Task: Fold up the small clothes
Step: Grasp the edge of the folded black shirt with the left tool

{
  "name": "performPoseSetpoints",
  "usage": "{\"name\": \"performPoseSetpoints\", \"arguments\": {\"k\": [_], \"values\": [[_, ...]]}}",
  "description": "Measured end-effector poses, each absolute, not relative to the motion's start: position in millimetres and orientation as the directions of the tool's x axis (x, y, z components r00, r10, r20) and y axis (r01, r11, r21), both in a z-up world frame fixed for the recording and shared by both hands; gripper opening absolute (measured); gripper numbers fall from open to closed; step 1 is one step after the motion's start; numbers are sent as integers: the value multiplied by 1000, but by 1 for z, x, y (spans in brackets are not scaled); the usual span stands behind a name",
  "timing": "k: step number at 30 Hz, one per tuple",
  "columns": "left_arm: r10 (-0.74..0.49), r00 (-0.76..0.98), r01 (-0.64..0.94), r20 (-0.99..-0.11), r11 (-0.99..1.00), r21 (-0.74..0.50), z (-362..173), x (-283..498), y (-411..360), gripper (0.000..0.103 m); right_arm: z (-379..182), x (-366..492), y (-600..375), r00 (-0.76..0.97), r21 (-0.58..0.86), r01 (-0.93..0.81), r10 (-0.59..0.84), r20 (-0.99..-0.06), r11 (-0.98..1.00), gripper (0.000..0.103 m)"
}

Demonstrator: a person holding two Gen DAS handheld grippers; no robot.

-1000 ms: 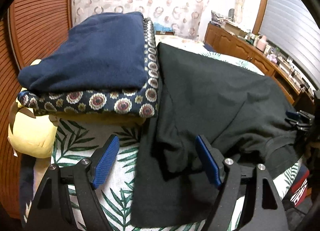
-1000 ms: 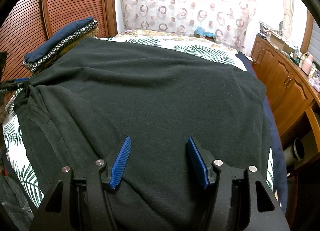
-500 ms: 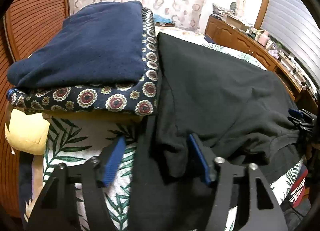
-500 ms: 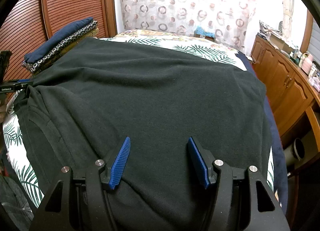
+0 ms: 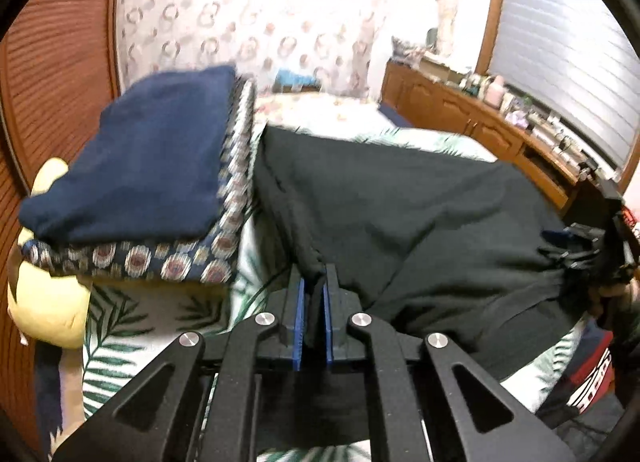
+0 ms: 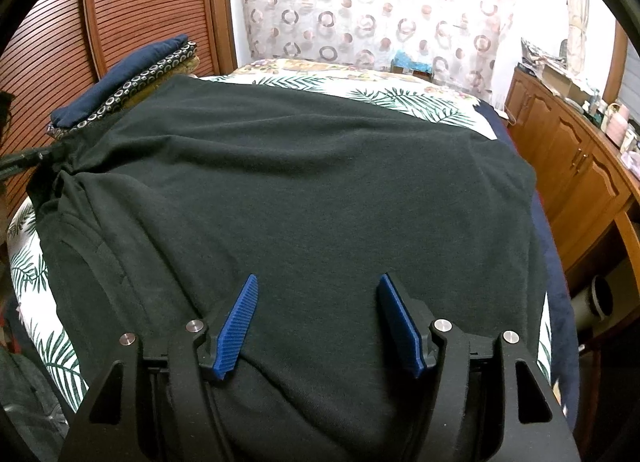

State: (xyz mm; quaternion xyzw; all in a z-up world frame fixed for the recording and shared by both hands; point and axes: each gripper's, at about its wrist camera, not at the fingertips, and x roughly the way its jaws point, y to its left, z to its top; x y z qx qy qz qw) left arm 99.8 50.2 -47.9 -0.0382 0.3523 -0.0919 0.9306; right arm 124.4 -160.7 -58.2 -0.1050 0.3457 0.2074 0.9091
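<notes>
Black garment (image 6: 304, 198) spread wide across centre frame on the palm-print bed (image 6: 400, 98), not yet folded; 2 folded pieces, navy (image 5: 144, 158) over a medallion print (image 5: 188, 262), already stacked at upper left, so probably well into the pile. Left gripper (image 5: 314, 302) clamped on a bunched left edge of the garment at lower centre, right gripper (image 6: 316, 322) spread wide over the near hem, gripping nothing. Open bedspread only along the far edge, stack crowding the left, wooden cabinets (image 6: 580, 166) close on the right.
</notes>
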Motion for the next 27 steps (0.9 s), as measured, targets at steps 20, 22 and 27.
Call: {"name": "performPoseSetpoints", "arguments": {"k": [20,22,27], "values": [[-363,777,352,-515,928,-124,12,111,-24,8,-56,125,-159,667,-42,-448,303,-680,893,67],[-375,775,366,-509,922,-123,14,114,-32,8,-53,124,-160,654,-39,-460,309,-691,887,67],[-415,763,411,-496,903,-124,23,124,-57,8,-37,108,-174,679,-31,-452,322,-660,891,67]]}}
